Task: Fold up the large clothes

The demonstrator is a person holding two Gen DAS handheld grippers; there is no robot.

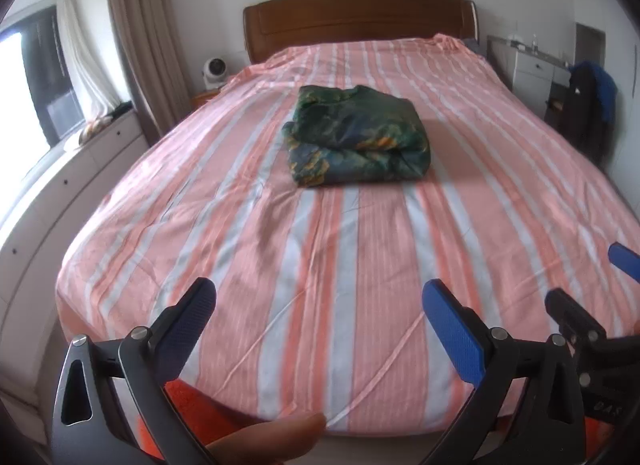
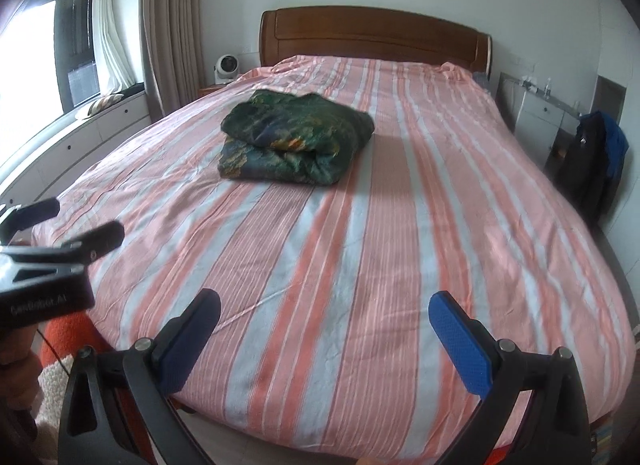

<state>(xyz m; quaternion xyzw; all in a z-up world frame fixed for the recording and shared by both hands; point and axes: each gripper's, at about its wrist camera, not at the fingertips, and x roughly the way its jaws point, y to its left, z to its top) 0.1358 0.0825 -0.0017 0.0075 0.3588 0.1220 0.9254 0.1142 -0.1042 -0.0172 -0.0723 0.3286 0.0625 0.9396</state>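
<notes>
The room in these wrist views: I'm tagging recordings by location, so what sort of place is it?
Most likely a home bedroom: a large bed with a wooden headboard, curtains at a window, and a folded green garment lying on the striped sheet.

Glossy wooden headboard (image 1: 360,21) — matt cloth sheet (image 1: 360,265)

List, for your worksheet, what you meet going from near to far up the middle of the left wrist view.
Left gripper → striped bedsheet → folded green patterned garment → wooden headboard.
</notes>
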